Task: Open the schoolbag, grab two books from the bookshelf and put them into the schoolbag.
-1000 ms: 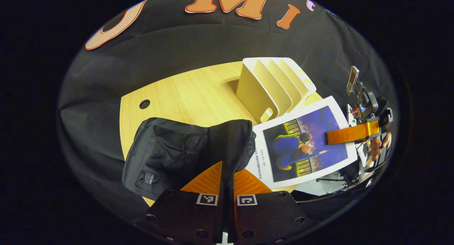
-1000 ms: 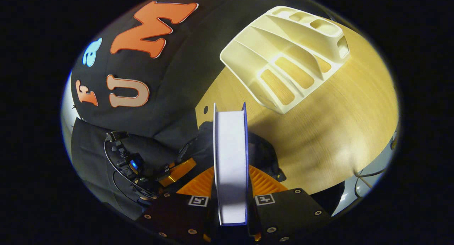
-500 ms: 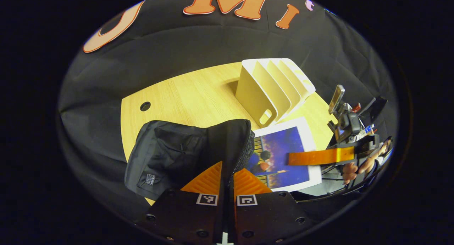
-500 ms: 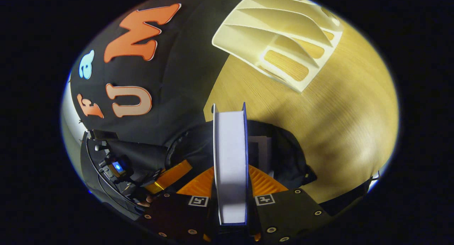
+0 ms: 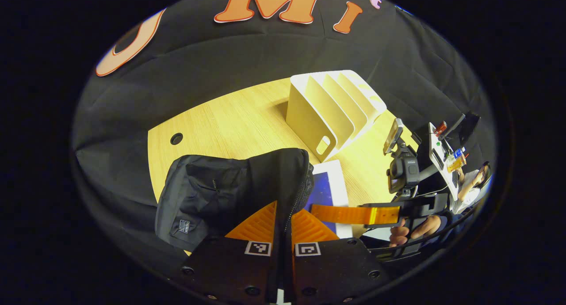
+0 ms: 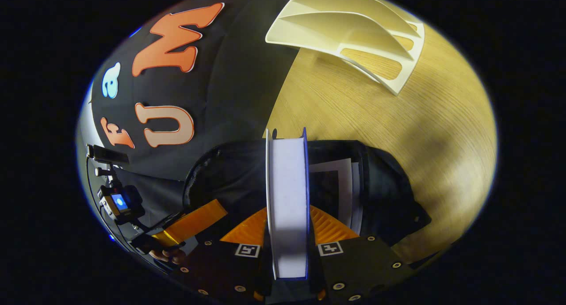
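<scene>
Step in hand: second book going into bag. Right claw [image 6: 287,234] clenching book [image 6: 287,199], book's far end entering bag [image 6: 380,194] mouth ahead, beside first book [image 6: 340,185] inside. Left claw [image 5: 283,225] pinching bag rim, holding mouth open. Next: pushing deeper, releasing.

Black schoolbag [image 5: 230,185], blue and white book [image 5: 329,185] beside the schoolbag, cream bookshelf [image 5: 331,106] behind the schoolbag, light wood table [image 5: 230,123], orange ridged gripper pads [image 5: 254,221]

The schoolbag [image 5: 230,185] is soft black cloth. The table [image 5: 230,119] is smooth wood. The bookshelf [image 5: 331,106] looks like smooth cream plastic.
</scene>
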Motion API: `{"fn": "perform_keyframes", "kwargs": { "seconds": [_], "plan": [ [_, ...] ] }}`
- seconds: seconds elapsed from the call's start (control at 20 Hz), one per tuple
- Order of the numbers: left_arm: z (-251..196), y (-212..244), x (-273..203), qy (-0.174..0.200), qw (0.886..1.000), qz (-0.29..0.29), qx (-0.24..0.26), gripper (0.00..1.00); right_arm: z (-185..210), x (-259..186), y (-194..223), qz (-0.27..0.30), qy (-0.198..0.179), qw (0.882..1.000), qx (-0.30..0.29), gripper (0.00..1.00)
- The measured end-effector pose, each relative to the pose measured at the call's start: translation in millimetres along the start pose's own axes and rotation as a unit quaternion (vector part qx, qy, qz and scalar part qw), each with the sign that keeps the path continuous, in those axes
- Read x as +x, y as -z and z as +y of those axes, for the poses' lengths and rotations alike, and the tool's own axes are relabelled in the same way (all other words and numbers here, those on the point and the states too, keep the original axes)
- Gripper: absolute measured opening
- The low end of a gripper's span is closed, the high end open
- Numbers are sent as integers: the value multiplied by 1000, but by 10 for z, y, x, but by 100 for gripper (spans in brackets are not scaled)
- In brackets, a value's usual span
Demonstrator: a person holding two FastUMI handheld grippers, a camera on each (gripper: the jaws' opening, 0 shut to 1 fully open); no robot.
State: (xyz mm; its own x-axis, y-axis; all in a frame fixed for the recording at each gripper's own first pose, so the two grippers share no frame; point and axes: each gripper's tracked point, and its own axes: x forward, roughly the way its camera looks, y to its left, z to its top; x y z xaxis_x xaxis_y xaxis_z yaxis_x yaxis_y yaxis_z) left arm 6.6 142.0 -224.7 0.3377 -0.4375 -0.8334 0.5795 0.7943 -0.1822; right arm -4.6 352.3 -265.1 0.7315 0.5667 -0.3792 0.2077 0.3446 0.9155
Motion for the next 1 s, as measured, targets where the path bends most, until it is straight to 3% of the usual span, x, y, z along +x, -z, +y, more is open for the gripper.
{"fn": "perform_keyframes", "kwargs": {
  "seconds": [0.6,0.65,0.7,0.75,0.8,1.0],
  "plan": [
    [-165,39,2,8,1000,2,3,6,-7,564,192,35,-19,999,-4,34],
    [-165,41,17,10,1000,1,-1,6,-11,588,249,52,-17,998,-1,43],
    [-170,43,30,14,1000,0,-10,6,-17,572,309,67,-14,998,0,46],
    [-195,49,27,20,1000,0,-15,6,-43,589,295,75,-4,997,-1,39],
    [-180,63,39,19,1000,-1,-19,6,-95,577,317,83,17,996,-6,41],
    [-131,95,80,6,1000,-5,-14,6,-378,446,333,113,88,988,-62,63]
  ]
}}
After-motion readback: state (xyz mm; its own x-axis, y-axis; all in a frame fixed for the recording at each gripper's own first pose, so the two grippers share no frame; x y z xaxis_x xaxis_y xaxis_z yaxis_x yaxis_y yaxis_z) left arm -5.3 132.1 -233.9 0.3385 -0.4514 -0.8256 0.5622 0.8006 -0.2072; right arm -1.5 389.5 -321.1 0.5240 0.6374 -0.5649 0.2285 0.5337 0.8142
